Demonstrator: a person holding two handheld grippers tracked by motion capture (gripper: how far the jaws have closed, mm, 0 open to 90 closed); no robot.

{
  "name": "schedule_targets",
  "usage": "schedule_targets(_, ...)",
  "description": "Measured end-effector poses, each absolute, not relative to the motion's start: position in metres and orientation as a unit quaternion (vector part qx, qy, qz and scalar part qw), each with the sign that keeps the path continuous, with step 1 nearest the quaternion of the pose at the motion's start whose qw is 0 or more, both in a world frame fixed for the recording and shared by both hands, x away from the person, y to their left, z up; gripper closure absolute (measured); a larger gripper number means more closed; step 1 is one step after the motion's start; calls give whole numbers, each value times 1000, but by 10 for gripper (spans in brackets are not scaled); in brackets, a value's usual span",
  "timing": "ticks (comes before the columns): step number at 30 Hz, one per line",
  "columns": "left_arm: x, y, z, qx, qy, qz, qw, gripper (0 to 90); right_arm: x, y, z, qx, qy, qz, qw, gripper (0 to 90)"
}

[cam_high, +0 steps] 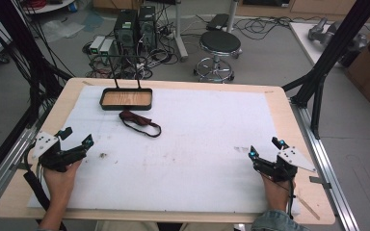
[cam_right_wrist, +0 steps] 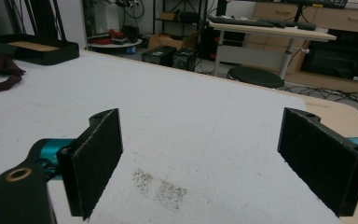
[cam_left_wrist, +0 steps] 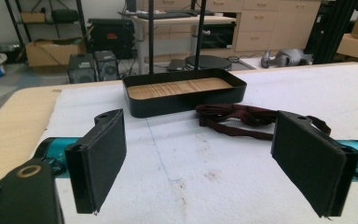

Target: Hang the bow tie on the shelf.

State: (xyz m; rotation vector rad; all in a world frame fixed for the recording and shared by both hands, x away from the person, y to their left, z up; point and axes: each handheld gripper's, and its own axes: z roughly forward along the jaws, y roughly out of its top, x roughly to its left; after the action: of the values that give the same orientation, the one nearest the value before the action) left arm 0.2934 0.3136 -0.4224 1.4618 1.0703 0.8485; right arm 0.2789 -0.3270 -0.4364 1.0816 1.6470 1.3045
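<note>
Lying upper left of centre in the high view, dark red strap (cam_high: pixel 139 122) sits just in front of black tray (cam_high: pixel 126 98); tray's wooden floor bare. Left gripper (cam_high: pixel 78 137) at lower left, right gripper (cam_high: pixel 265 147) at lower right: both spread wide, holding nothing, well apart from strap.

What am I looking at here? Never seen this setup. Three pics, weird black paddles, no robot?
No robot arm: a person holds a handheld two-jaw gripper in each hand. The high view looks down on the table: left gripper and right gripper, both resting near the table's near edge. The other two pictures come from cameras riding on each gripper; the black paddles are its padded fingers, spread wide open, with nothing between them. On the white sheet lie a black tray with a wooden floor and tall wire handle, and beside it a dark red strap. Nothing is held.
</note>
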Motion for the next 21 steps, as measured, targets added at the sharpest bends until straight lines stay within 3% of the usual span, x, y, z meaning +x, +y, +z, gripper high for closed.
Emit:
schedule_targets(14, 335, 300, -408, 620, 423, 352, 559, 216, 279, -326, -436, 423, 645, 509, 382, 129)
schedule_targets(21, 344, 285, -409, 619, 396, 382, 560, 244, 279, -326, -436, 421, 647, 509, 380, 129)
